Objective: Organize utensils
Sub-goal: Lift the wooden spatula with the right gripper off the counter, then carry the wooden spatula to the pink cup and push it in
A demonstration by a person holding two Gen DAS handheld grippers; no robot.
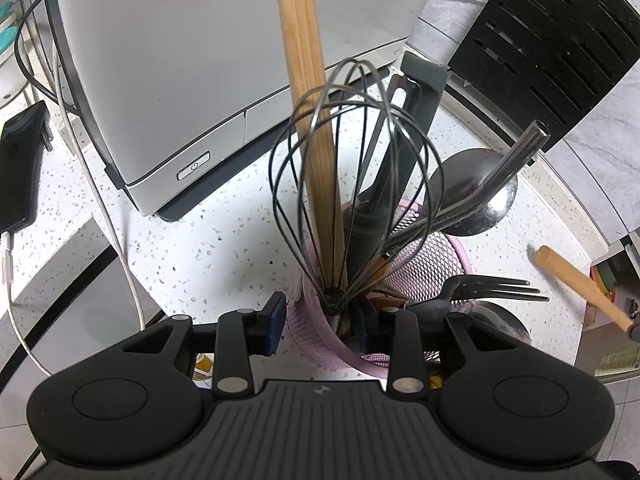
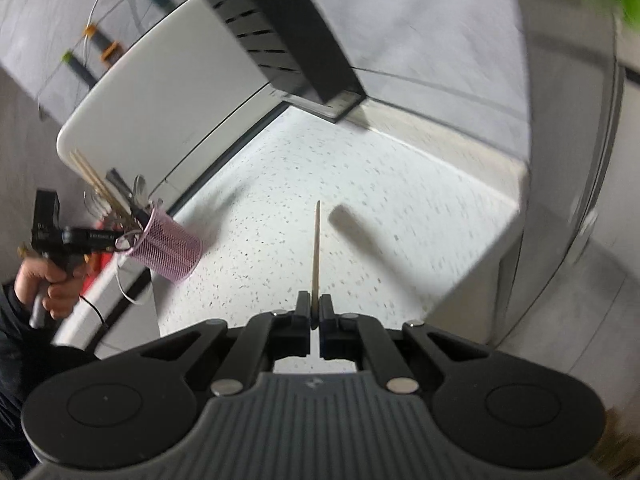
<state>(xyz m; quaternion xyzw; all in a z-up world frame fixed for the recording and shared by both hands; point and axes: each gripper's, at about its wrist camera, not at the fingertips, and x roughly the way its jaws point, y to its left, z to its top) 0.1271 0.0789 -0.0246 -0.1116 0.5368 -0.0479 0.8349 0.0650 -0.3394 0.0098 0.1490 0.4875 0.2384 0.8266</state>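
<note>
We steady the pink mesh cup [image 1: 316,332] with the left gripper [image 1: 320,328], its jaws set astride the rim, one pad outside the wall and one inside, so the cup cannot tip while it fills (whether the pads truly press on the mesh we cannot tell). The cup stands on the speckled worktop [image 1: 208,248], packed upright with a whisk [image 1: 348,168], wooden chopsticks [image 1: 308,120], a ladle [image 1: 480,192] and a black fork [image 1: 496,286], all heads up so they stay reachable.

The right gripper [image 2: 315,312] is clamped shut on a thin wooden stick [image 2: 316,256], lifted clear above the worktop. Its long axis runs straight ahead along the fingers, free tip pointing away from us and downward. We judge it is headed for the cup, off to the left.
</note>
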